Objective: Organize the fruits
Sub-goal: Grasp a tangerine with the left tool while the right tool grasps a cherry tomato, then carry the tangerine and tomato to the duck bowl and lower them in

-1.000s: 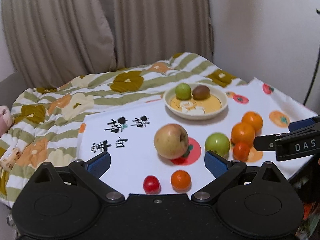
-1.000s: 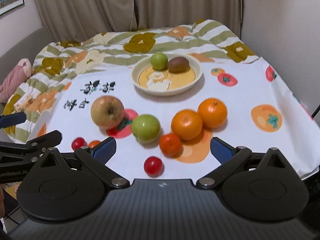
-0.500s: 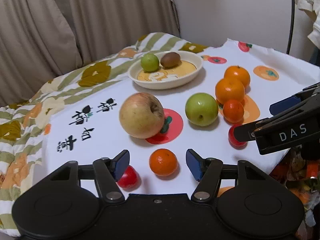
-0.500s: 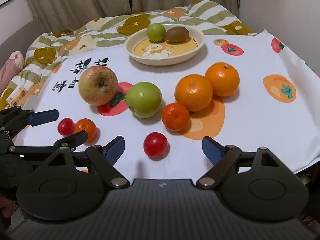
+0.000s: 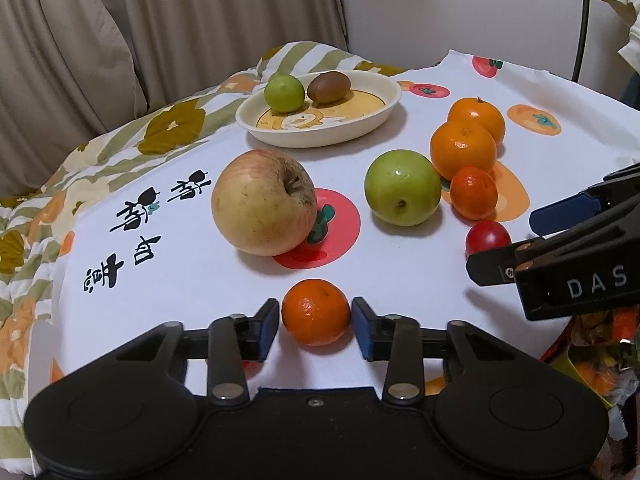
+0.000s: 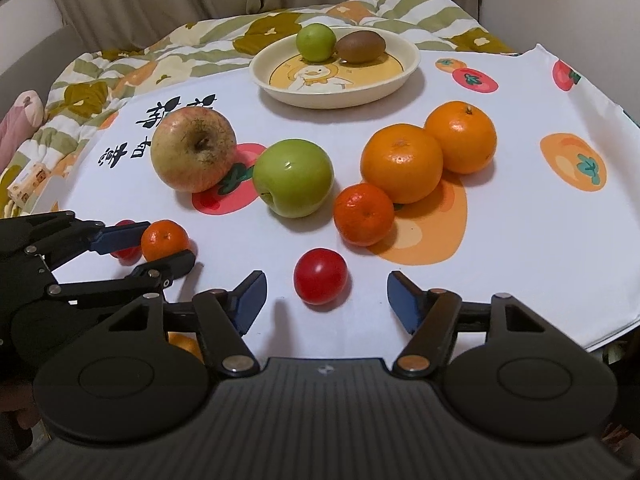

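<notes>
Left hand-held gripper (image 5: 316, 326): matte black body, two round housings with embossed discs, angled link arms on silver rivets, small centre screw, blue pads (image 5: 268, 328) on black fingers. Right hand-held gripper (image 6: 322, 294): same build, ribbed grey-black casing bottom of frame, small white logo at centre; white "DAS" lettering on its side, right edge of left view.
</notes>
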Demonstrator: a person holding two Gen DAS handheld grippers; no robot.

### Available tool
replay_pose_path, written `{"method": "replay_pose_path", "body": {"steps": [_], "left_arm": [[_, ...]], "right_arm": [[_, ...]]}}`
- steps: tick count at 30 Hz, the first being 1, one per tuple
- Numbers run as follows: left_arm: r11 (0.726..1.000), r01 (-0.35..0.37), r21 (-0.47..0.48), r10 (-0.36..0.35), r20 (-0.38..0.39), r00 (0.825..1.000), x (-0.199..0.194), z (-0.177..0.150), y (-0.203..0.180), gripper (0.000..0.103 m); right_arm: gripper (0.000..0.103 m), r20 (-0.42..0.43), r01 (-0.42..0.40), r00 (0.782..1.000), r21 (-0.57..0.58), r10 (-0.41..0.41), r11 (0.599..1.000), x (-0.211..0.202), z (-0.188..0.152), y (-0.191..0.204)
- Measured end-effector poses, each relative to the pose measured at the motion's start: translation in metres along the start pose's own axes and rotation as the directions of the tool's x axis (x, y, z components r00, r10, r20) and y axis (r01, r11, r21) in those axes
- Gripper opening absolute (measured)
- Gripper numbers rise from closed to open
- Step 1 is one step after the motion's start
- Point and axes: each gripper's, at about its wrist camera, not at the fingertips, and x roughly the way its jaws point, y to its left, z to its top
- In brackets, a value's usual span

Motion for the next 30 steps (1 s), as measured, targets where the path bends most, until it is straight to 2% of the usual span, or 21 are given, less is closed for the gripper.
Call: {"method": "replay_pose_path", "body": {"steps": [4, 10, 17, 20, 21, 22, 30], "left_arm": [[1.000, 0.001, -0.002, -0.001, 0.010, 1.000, 0.001, 0.000, 0.000, 0.041], [1.000, -0.007, -0.017, 0.007, 0.002, 1.000, -0.003, -0.003, 0.001, 0.040], [0.998, -0.022, -0.064, 0.021, -0.009, 1.000, -0.007, -0.006, 0.003, 0.040], [0.997, -0.027, -0.076, 0.026, -0.012, 1.000, -0.008, -0.006, 0.002, 0.040], [0.996, -0.030, -0.079, 0.029, -0.012, 1.000, -0.009, -0.006, 0.003, 0.040], [0.996, -0.035, -0.084, 0.034, -0.012, 0.999, -0.010, -0.006, 0.003, 0.040], [0.991, -0.062, -0.116, 0.063, 0.006, 0.998, -0.029, 0.001, 0.011, 0.040]], "right_arm": [[0.077, -0.009, 0.004, 1.000, -0.005, -0.004, 1.000, 0.002, 0.001, 0.001], [0.074, -0.015, 0.005, 1.000, -0.013, -0.006, 1.000, 0.007, 0.002, 0.001], [0.067, -0.018, -0.004, 1.000, -0.028, 0.003, 1.000, 0.013, 0.005, 0.003], [0.059, -0.027, -0.008, 1.000, -0.038, 0.007, 0.999, 0.016, 0.005, 0.005], [0.050, -0.030, -0.010, 1.000, -0.046, 0.008, 0.999, 0.016, 0.005, 0.006], [0.046, -0.032, -0.008, 0.999, -0.055, 0.007, 0.998, 0.016, 0.005, 0.007], [0.046, -0.004, -0.033, 0.999, -0.076, 0.033, 0.997, -0.003, 0.014, 0.014]]}}
